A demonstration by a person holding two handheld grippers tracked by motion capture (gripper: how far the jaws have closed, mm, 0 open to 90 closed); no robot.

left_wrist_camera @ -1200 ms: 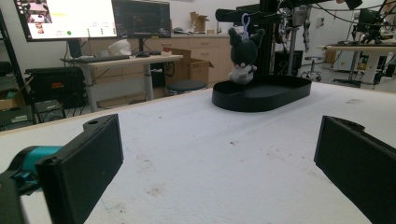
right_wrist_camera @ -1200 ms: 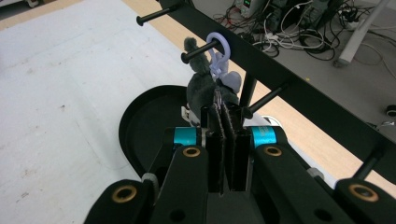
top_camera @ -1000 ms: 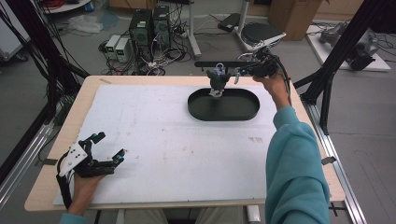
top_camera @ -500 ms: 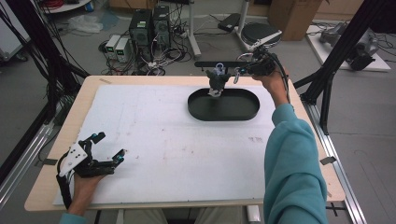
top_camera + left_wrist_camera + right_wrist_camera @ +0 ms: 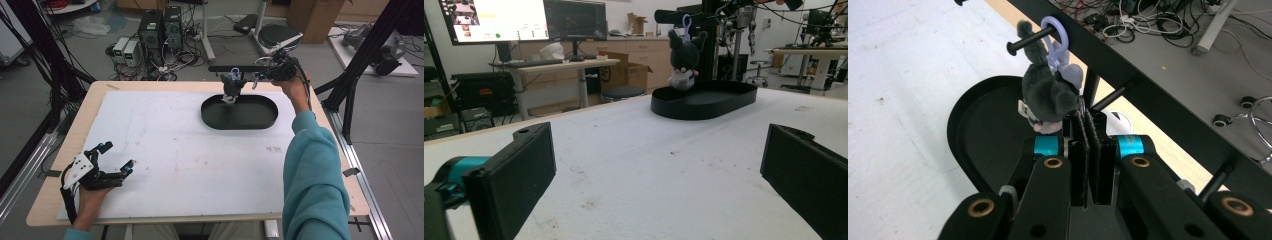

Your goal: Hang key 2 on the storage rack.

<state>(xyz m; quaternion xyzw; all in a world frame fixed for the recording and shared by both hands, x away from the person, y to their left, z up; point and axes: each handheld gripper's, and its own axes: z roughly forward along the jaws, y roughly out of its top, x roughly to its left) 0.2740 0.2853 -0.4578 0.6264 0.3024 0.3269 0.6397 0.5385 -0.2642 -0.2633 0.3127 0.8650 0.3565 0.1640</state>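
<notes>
Right gripper view, jaws: pressed together on the right gripper [image 5: 1088,117]; their tips sit right against the back of the plush [image 5: 1047,95], and whether they pinch a bit of it cannot be told.
Plush: a small dark grey toy with a pale face, hanging by its lilac clip [image 5: 1054,39] from a black peg [image 5: 1029,41].
Peg: sticks out level from a black bar [image 5: 1168,100] that runs above the far edge of the bench.
Tray: a black oval tray [image 5: 982,132] lies right under the plush.
High view, right gripper: the right gripper [image 5: 257,76] is held level at the far edge of the bench [image 5: 165,150], pointing at the plush [image 5: 231,86], which hangs over the far rim of the tray [image 5: 250,120]; a teal sleeve [image 5: 312,170] reaches up the right side.
High view, left gripper: the left gripper [image 5: 117,161] rests at the near left corner of the bench, well apart from the tray.
Left gripper view, jaws: spread wide with nothing between them on the left gripper [image 5: 654,175]; beyond lie bare white bench [image 5: 649,150], the tray [image 5: 704,100] and the plush [image 5: 684,60] above its rim.
</notes>
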